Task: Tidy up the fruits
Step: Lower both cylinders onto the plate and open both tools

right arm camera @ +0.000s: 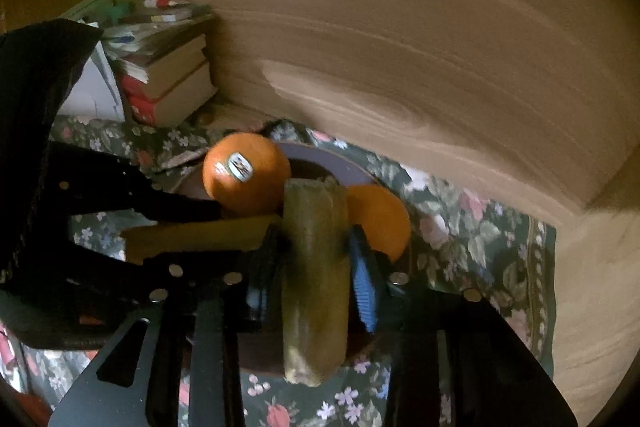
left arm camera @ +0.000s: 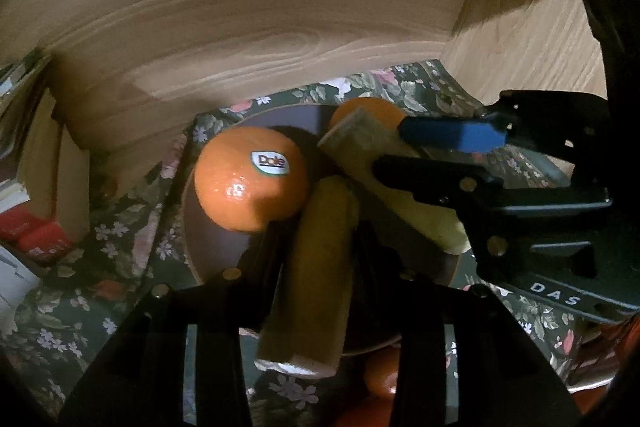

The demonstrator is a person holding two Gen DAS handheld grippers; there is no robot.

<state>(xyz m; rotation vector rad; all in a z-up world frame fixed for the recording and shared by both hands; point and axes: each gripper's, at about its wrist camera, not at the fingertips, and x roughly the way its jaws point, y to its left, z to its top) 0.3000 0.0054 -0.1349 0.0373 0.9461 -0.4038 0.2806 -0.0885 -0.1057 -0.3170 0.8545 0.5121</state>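
Note:
A dark round plate (left arm camera: 288,117) (right arm camera: 332,163) lies on a floral cloth. On it sit an orange with a Dole sticker (left arm camera: 248,179) (right arm camera: 244,171) and a second orange (left arm camera: 370,109) (right arm camera: 380,219). My left gripper (left arm camera: 316,227) (right arm camera: 216,231) is shut on a yellow banana (left arm camera: 316,287) (right arm camera: 192,233) over the plate's near side. My right gripper (right arm camera: 316,233) (left arm camera: 390,151), with blue pads, is shut on another banana (right arm camera: 316,307) (left arm camera: 360,147). The two bananas meet at an angle just in front of the oranges.
A wooden wall (right arm camera: 400,47) rises right behind the plate, with a corner (left arm camera: 520,27) at the right. A stack of books (right arm camera: 168,83) stands at the back left. More oranges (left arm camera: 380,375) lie on the floral cloth (right arm camera: 460,227) near my left gripper's base.

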